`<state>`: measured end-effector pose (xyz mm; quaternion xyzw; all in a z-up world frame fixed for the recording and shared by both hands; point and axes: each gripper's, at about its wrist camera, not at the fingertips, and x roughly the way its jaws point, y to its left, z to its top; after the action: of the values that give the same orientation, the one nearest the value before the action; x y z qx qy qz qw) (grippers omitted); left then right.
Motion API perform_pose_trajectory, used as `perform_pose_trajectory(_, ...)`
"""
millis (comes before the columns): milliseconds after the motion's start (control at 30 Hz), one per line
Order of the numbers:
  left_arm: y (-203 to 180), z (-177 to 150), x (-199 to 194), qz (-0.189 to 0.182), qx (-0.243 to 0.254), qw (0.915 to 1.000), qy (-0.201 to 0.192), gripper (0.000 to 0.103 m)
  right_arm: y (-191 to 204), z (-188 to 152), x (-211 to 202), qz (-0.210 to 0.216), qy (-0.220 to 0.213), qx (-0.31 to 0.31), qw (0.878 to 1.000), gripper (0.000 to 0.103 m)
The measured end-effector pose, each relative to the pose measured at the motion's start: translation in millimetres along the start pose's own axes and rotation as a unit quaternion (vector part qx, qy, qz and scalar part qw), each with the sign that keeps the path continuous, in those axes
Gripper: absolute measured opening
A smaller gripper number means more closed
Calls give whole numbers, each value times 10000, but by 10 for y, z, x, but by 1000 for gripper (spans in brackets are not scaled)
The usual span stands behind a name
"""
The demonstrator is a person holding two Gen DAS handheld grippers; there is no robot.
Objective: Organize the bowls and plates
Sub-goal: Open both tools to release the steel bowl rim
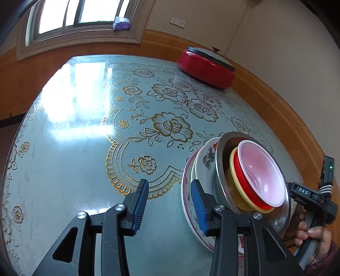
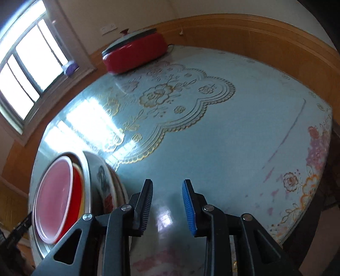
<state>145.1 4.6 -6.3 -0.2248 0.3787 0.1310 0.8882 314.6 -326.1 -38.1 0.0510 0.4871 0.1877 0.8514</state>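
A nested stack stands on the table at the lower right of the left wrist view: a patterned plate (image 1: pixel 187 203) at the bottom, a white flowered bowl (image 1: pixel 205 161), a steel bowl (image 1: pixel 221 169), a yellow bowl (image 1: pixel 233 176), a red bowl (image 1: pixel 244 184) and a clear pinkish bowl (image 1: pixel 261 172) on top. The same stack (image 2: pixel 57 199) shows at the lower left of the right wrist view. My left gripper (image 1: pixel 169 207) is open and empty just left of the stack. My right gripper (image 2: pixel 167 207) is open and empty just right of it; its body (image 1: pixel 308 195) shows behind the stack.
A red lidded pan (image 1: pixel 207 66) sits at the table's far edge by the wall, also in the right wrist view (image 2: pixel 136 54). The round table (image 1: pixel 85 148) has a glossy blue cloth with gold flowers. A window (image 1: pixel 80 12) lies beyond.
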Motion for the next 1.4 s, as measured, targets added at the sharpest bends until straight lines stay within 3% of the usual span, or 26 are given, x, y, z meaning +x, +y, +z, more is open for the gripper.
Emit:
perform_pose_trajectory(67, -25, 1, 16, 3, 91, 10000, 18, 45, 122, -26, 68, -60, 100, -255, 9996, 19)
perform_pose_trajectory(100, -37, -2, 34, 14, 154, 9999, 51, 45, 160, -40, 93, 26, 168, -322, 9993, 10)
perform_pose_trajectory(133, -46, -9, 50, 20, 188, 9998, 78, 46, 191, -36, 98, 15, 174, -385, 9991, 10)
perform_pose_trajectory(433, -43, -19, 85, -122, 207, 9996, 131, 45, 114, -4, 169, 481, 450, -22, 9978, 10)
perform_pose_trajectory(767, 15, -8, 42, -60, 73, 9999, 40, 45, 108, -24, 129, 503, 386, -116, 9979, 11)
perform_pose_trajectory(967, 47, 30, -147, 151, -41, 9992, -361, 45, 40, 119, -211, 631, -344, 283, 9970, 15)
perform_pose_trajectory(1133, -88, 69, -163, 9, 228, 9990, -382, 45, 297, 196, -389, 1246, -534, -108, 9907, 19)
perform_pose_trajectory(1400, -242, 21, -119, -94, 487, 9983, -321, 46, 698, 171, -233, 1574, -356, -613, 9850, 19)
